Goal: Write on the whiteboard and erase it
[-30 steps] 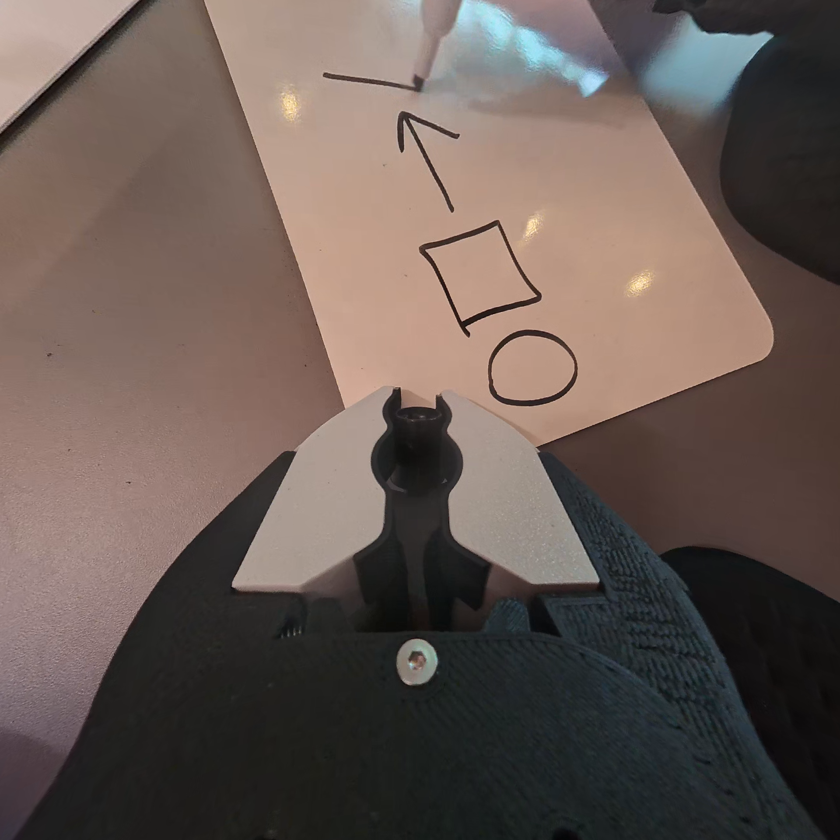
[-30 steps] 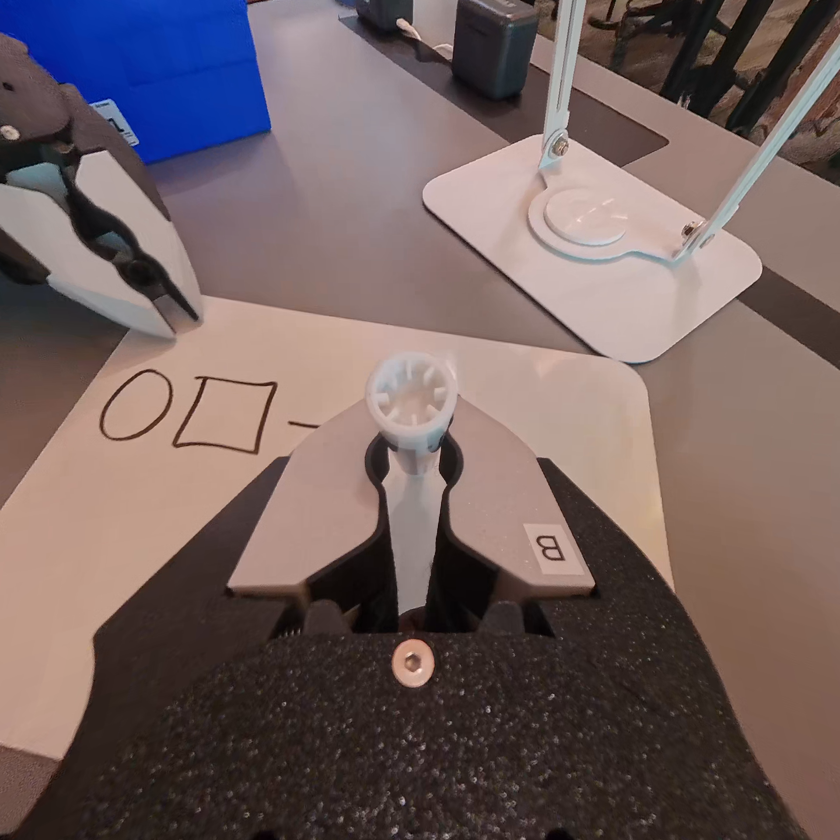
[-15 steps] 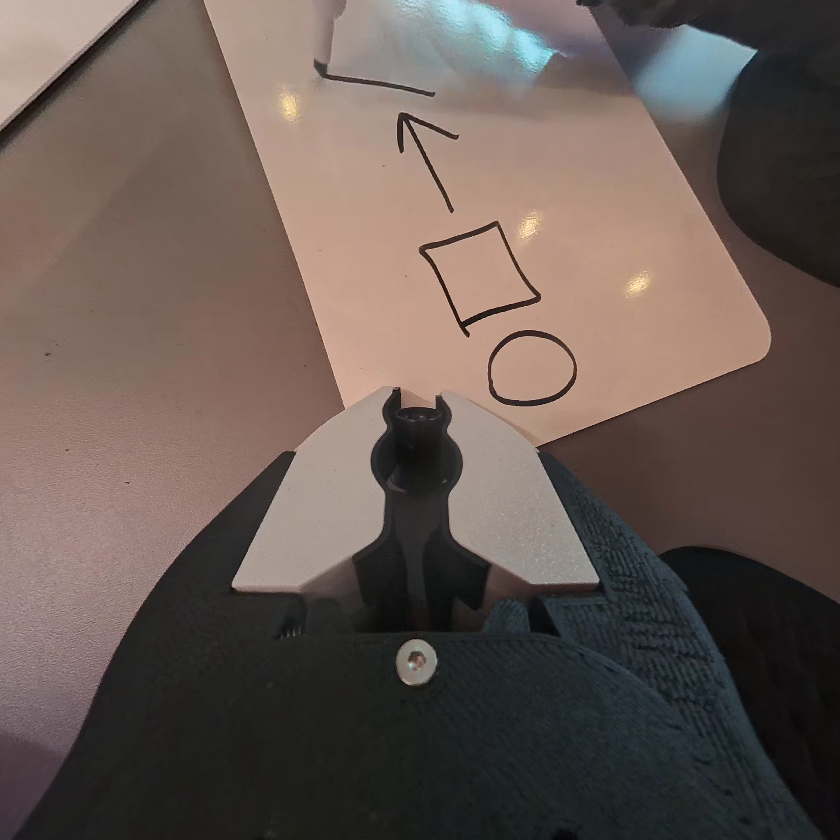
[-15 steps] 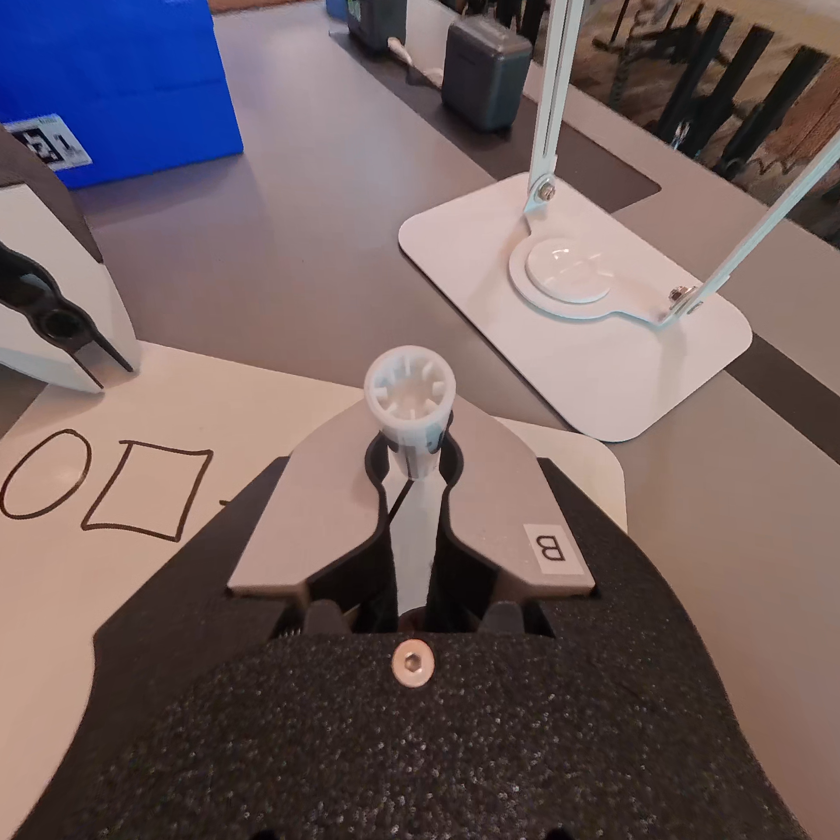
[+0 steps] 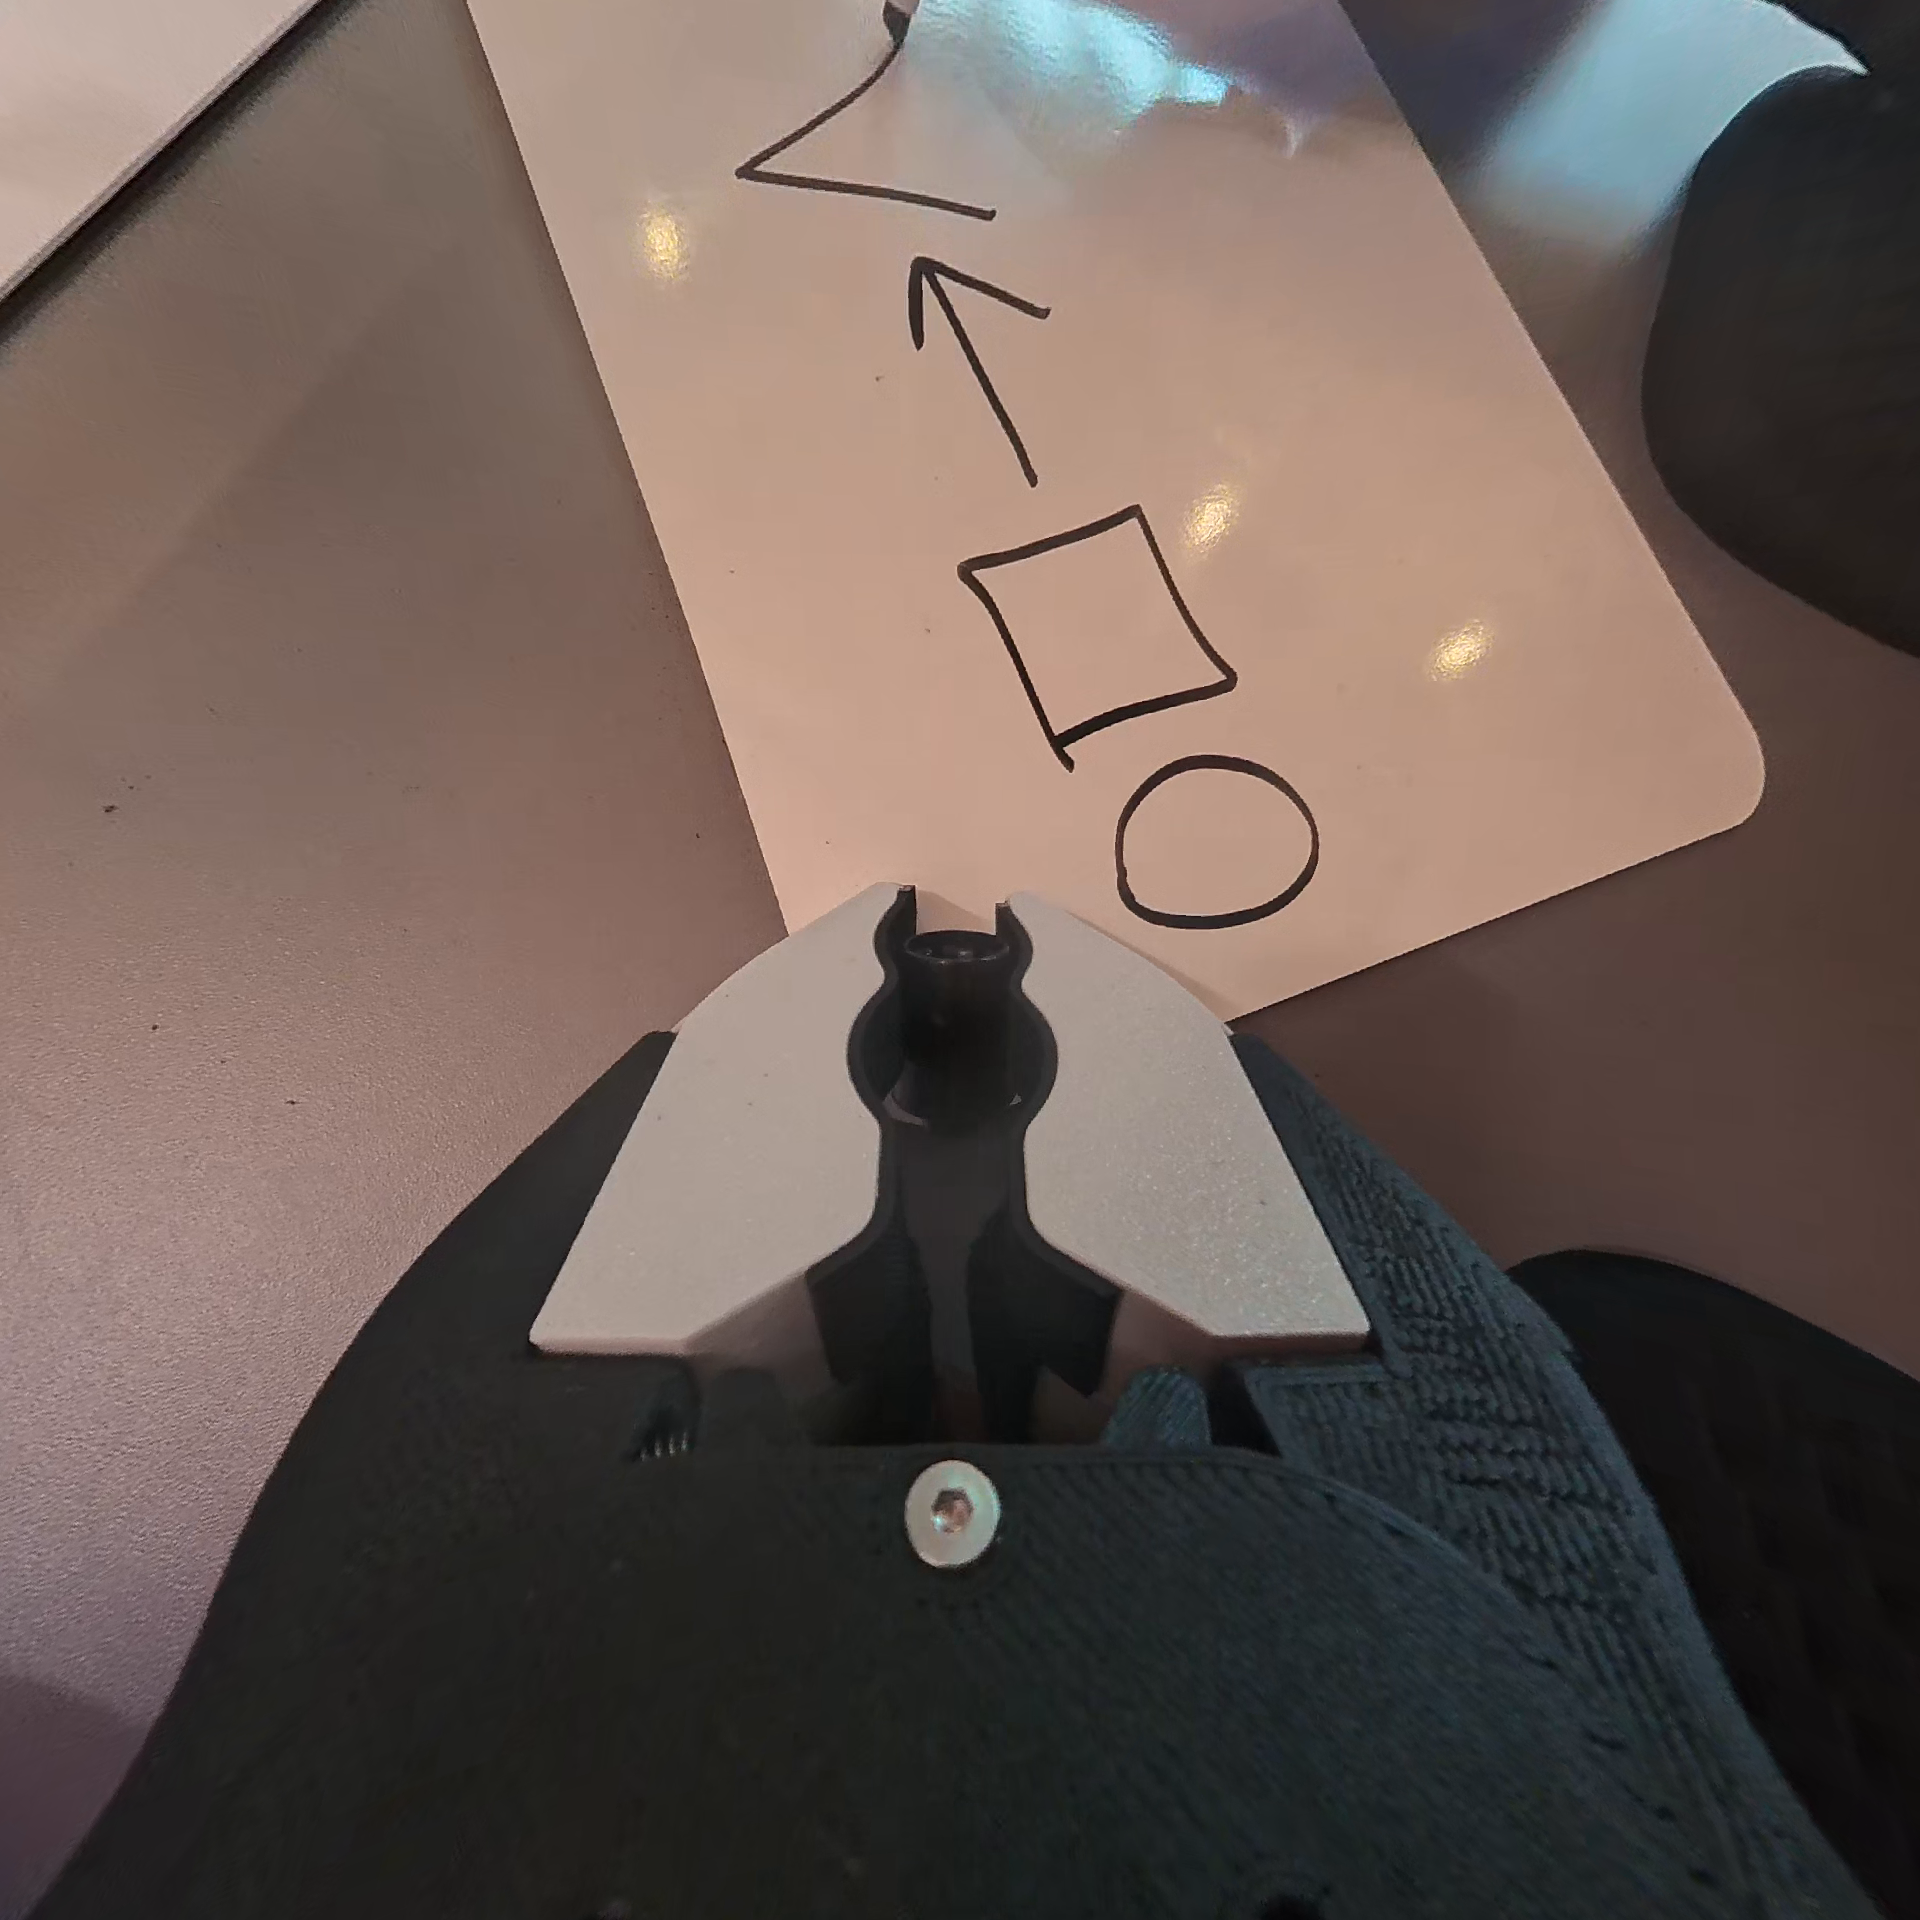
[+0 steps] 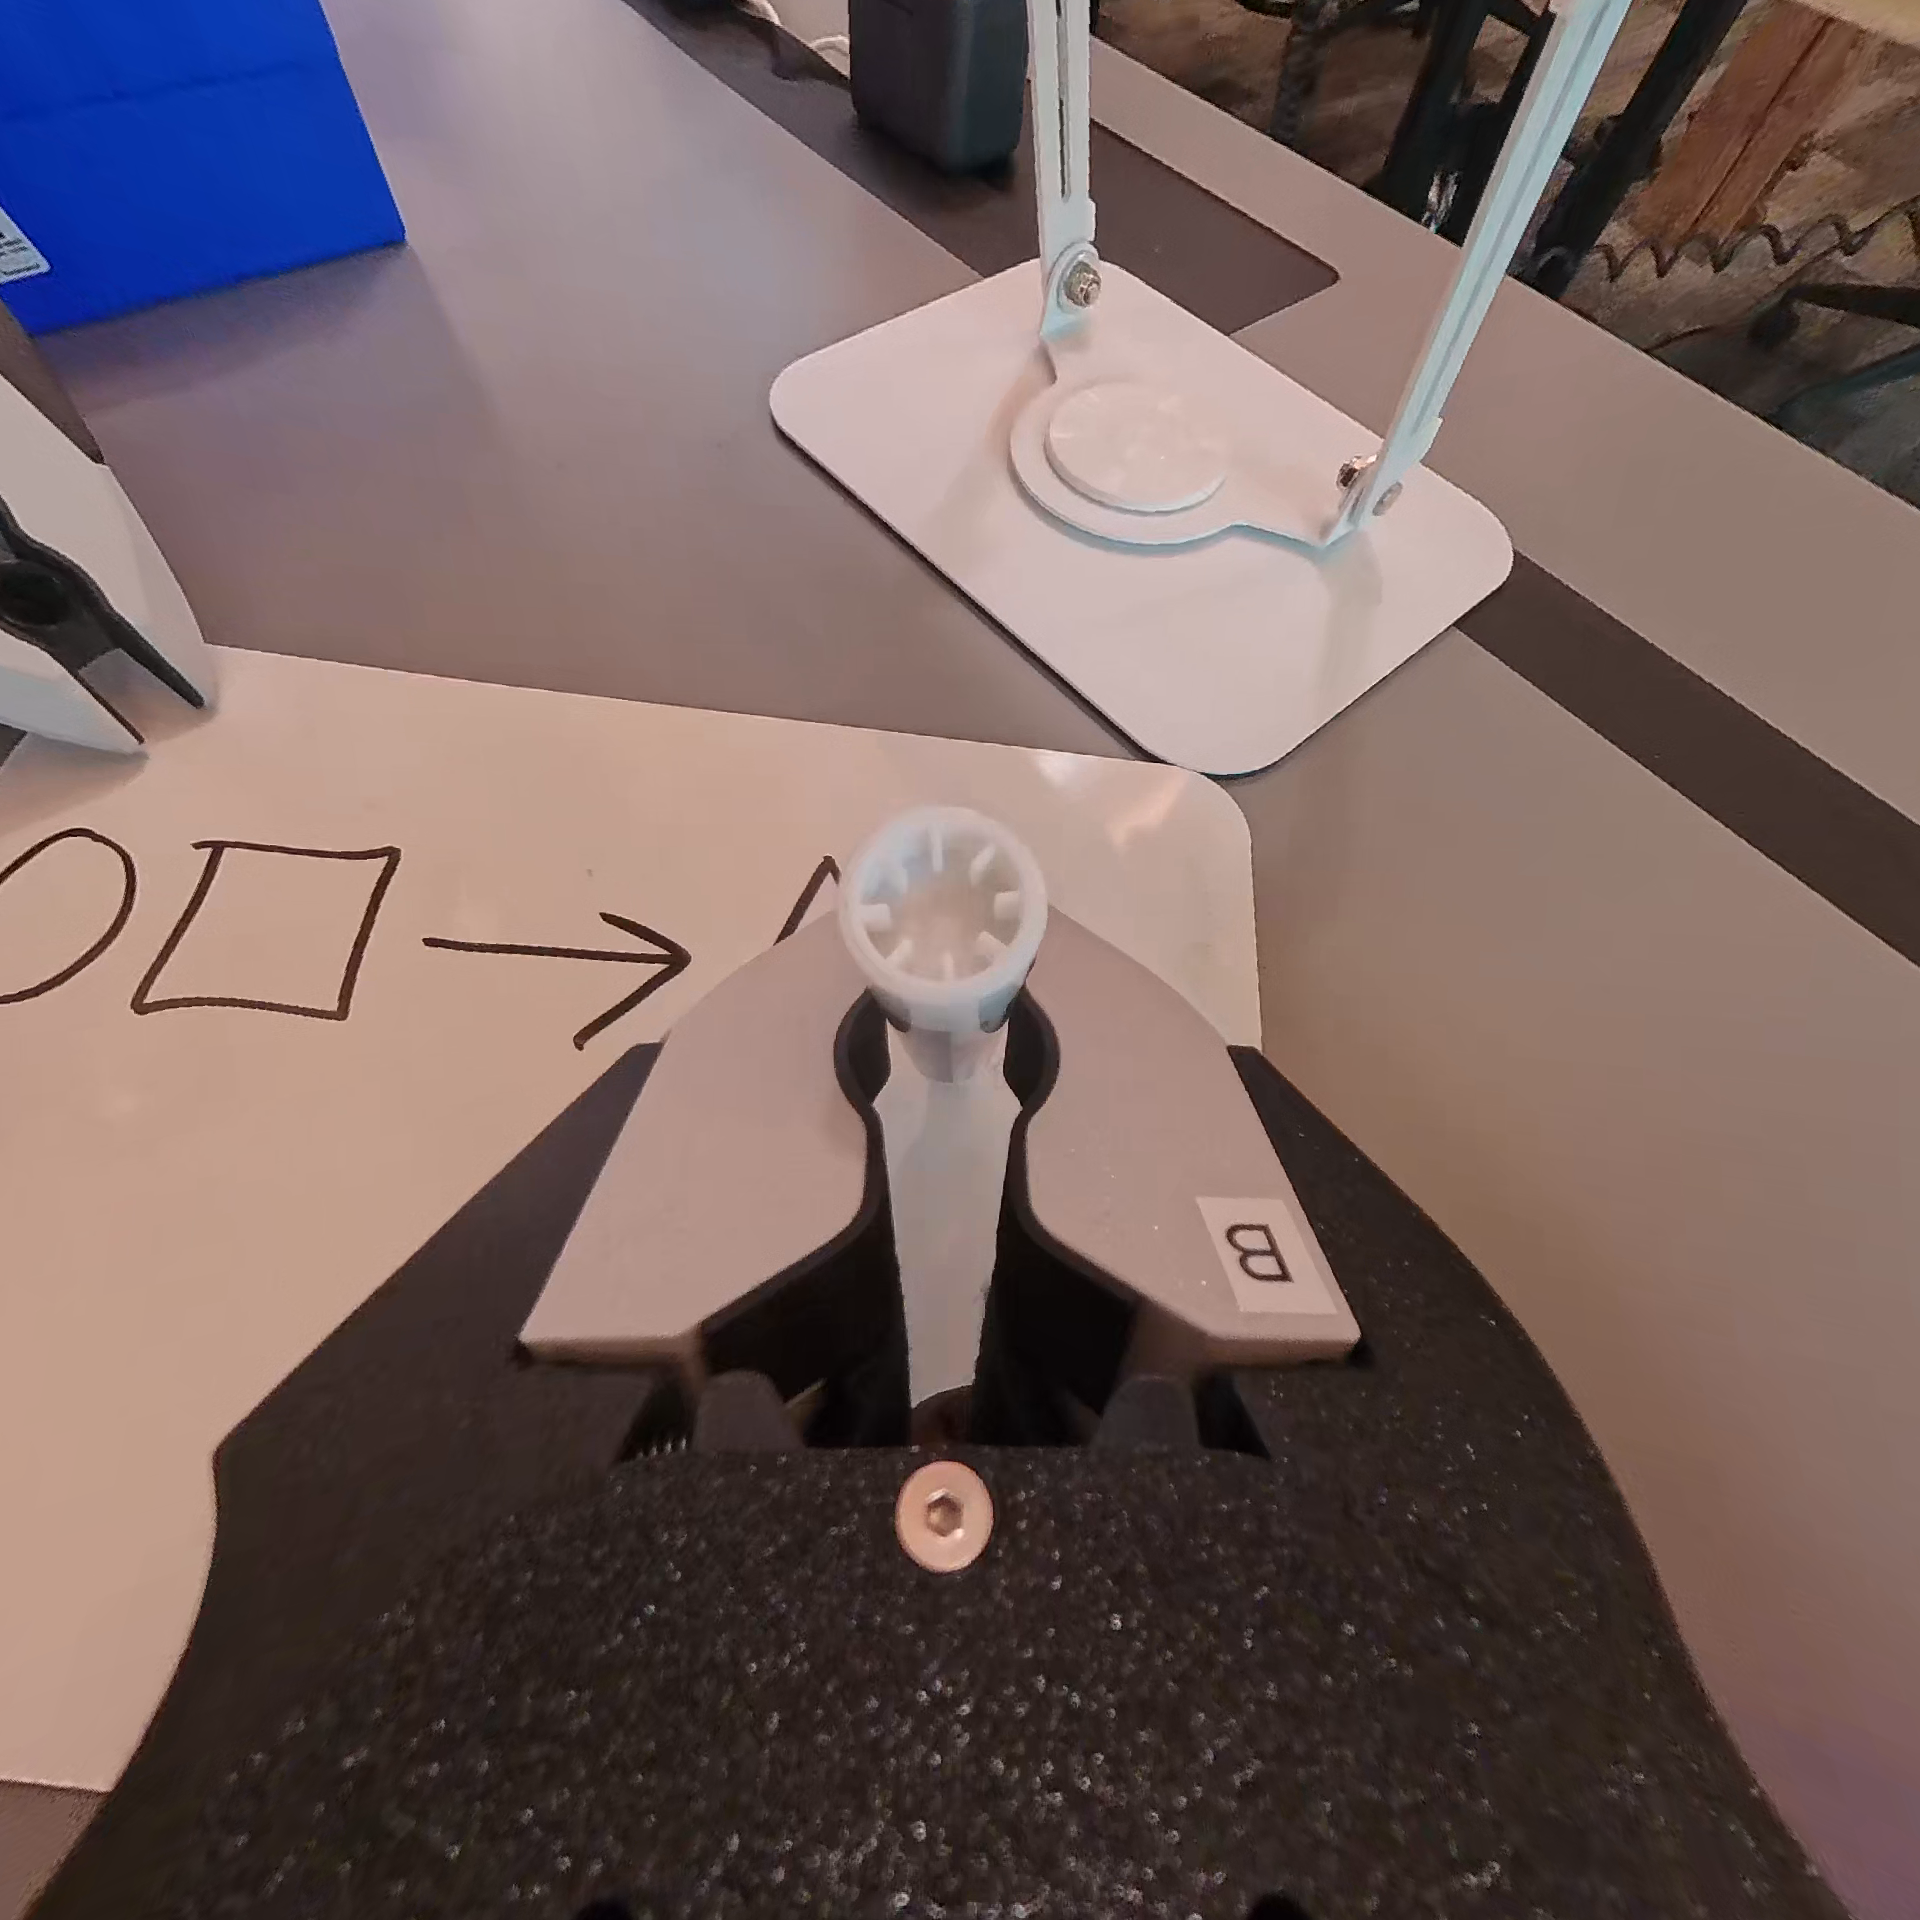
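Grey tabletop (image 6: 644,436) lies under our whiteboard (image 6: 312,1195). Our right gripper (image 6: 940,997) clamps the white marker (image 6: 940,925) upright over its far corner; our left gripper (image 5: 956,920) pinches what looks like a black cap (image 5: 951,961) at its edge.

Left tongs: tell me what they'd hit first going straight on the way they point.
Probably the whiteboard: the left tongs, shut on a black cap, sit at its near edge, aimed along it beside the drawn circle. Height is unclear.

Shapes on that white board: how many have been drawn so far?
4. On the whiteboard sit a circle, a square, an arrow, then an unfinished triangle, partly hidden by glare at the far end.
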A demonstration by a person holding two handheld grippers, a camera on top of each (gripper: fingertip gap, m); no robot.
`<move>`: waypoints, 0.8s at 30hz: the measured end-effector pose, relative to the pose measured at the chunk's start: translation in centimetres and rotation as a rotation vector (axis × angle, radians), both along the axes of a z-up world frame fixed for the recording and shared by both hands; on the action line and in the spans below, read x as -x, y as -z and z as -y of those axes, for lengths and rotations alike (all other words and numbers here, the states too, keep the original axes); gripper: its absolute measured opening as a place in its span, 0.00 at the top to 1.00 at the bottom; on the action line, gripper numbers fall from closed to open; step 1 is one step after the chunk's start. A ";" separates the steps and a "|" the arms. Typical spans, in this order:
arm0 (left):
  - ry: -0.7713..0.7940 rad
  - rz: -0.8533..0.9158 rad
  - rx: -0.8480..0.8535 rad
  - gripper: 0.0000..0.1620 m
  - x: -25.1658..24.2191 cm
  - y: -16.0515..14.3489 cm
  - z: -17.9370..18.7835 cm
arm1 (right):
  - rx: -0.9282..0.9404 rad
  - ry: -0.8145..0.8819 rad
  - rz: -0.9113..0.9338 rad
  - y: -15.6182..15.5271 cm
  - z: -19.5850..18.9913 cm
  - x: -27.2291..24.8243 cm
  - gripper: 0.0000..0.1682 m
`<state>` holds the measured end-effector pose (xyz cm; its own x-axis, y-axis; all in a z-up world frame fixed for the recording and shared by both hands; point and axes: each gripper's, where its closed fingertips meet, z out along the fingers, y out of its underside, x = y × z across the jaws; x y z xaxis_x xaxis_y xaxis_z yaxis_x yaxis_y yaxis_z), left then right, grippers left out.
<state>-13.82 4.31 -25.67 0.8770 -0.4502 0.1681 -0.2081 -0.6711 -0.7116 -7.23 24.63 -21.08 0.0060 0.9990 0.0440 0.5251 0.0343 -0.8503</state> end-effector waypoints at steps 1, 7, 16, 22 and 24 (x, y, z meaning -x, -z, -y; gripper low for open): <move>0.000 0.001 0.000 0.90 0.0 0.0 0.1 | -0.001 0.001 -0.001 0.0 0.0 0.0 0.89; 0.000 0.002 0.000 0.90 0.0 0.0 0.1 | 0.001 -0.029 0.003 0.0 1.6 0.3 0.89; 0.001 -0.005 0.001 0.90 0.0 0.0 0.0 | 0.031 -0.093 -0.018 -0.1 5.7 0.2 0.89; 0.012 -0.020 -0.003 0.90 -0.1 0.0 0.0 | 0.074 -0.094 -0.124 -1.7 6.4 0.5 0.89; 0.034 -0.027 -0.039 0.90 -0.5 -0.4 -0.2 | 0.154 -0.118 -0.233 -4.2 7.8 0.7 0.89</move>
<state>-13.29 4.52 -25.26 0.8653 -0.4853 0.1259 -0.2498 -0.6351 -0.7310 -7.96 16.84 -16.92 -0.1185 0.9882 -0.0969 0.3149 -0.0551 -0.9475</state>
